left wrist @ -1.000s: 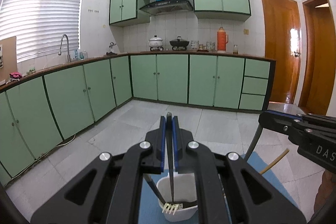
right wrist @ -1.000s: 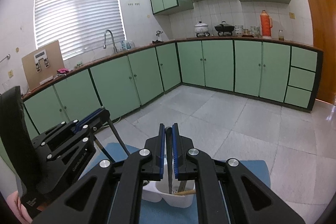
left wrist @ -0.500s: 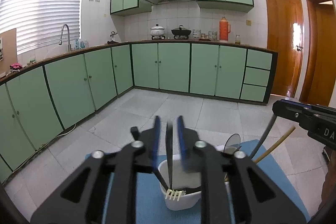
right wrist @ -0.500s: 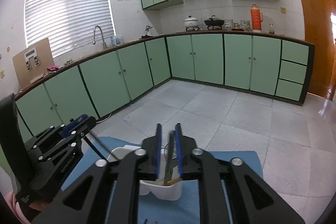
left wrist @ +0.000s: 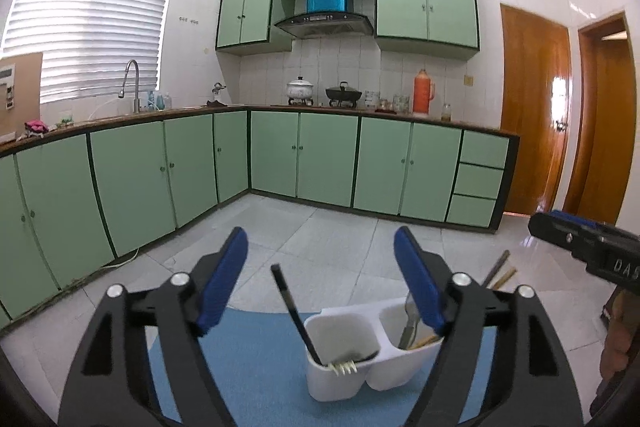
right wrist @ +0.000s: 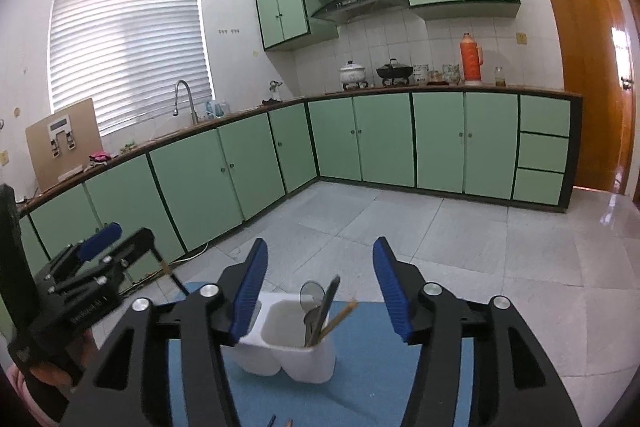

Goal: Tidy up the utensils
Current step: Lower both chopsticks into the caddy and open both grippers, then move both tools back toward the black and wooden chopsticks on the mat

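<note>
The white two-compartment utensil holder [left wrist: 372,351] stands on a blue mat [left wrist: 256,359], below and just ahead of both tongs. In the left wrist view a black-handled fork [left wrist: 298,319] leans in the nearer compartment, tines down at its front wall and handle tilted up to the left. The other compartment holds a spoon [right wrist: 312,301], a dark handle and wooden chopsticks [right wrist: 338,315], all tilted toward the right.

The left gripper [left wrist: 320,279] hovers above the holder with its blue-padded fingers spread wide apart and nothing between them; the fork's handle rises into the gap without touching either pad. The right gripper [right wrist: 318,279] is likewise spread wide and holds nothing, with the spoon compartment sitting between and below its fingers. Each tong appears at the edge of the other's view, level and pointing forward over the mat.

The holder sits near the mat's far edge. Bare mat lies in front of the holder and on both sides of it. Past the mat's edge lies tiled floor, then green cabinets [right wrist: 384,143].

White letters "DA" show on the right tong's body in the left wrist view. Small print on the left tong's side is too blurred to read.
</note>
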Available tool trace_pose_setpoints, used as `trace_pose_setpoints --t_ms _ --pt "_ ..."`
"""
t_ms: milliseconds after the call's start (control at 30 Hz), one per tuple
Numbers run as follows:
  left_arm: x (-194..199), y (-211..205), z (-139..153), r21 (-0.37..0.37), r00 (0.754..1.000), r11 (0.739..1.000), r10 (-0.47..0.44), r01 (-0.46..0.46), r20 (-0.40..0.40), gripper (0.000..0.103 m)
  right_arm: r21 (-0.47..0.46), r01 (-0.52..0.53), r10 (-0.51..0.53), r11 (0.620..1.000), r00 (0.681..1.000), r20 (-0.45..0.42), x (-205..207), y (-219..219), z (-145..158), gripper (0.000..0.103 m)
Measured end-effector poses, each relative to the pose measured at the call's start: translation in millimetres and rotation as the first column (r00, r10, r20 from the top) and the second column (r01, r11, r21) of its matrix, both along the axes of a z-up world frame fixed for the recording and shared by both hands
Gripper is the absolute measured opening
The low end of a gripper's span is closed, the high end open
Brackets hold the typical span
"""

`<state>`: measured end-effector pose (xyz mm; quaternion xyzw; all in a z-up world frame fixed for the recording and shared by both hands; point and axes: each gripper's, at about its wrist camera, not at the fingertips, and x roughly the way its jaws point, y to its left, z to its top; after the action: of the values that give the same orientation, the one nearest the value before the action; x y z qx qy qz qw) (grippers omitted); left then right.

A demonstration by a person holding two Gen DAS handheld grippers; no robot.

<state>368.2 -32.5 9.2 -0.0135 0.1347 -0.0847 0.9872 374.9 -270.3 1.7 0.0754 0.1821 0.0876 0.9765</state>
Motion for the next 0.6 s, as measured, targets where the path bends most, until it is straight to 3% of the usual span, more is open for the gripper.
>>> trace_pose_setpoints --t_ms 100,200,500,600 --pt "-20.6 6.3 -1.4 -0.014 1.0 1.0 0.016 -0.016 0.021 0.088 -0.022 -0.008 0.008 1.0 1.0 0.013 -22.6 3.6 -6.3 0.07" --pt "-43.9 12.9 -7.9 -0.027 0.999 0.999 0.029 -0.029 0.018 0.09 -0.047 -0.009 0.01 0.999 1.0 0.016 -45.6 8.9 -15.7 0.08" --pt "-96.7 27.8 -38.8 -0.008 0.998 0.999 0.048 -0.048 -0.046 0.096 -0.019 -0.016 0.016 1.0 1.0 0.005 -102.4 17.4 -37.7 0.097" --pt "-110.8 29.2 -48.6 0.017 0.997 0.999 0.047 -0.045 -0.068 0.098 -0.018 -0.007 0.008 1.0 1.0 0.011 -118.3 21.5 -41.4 0.097"
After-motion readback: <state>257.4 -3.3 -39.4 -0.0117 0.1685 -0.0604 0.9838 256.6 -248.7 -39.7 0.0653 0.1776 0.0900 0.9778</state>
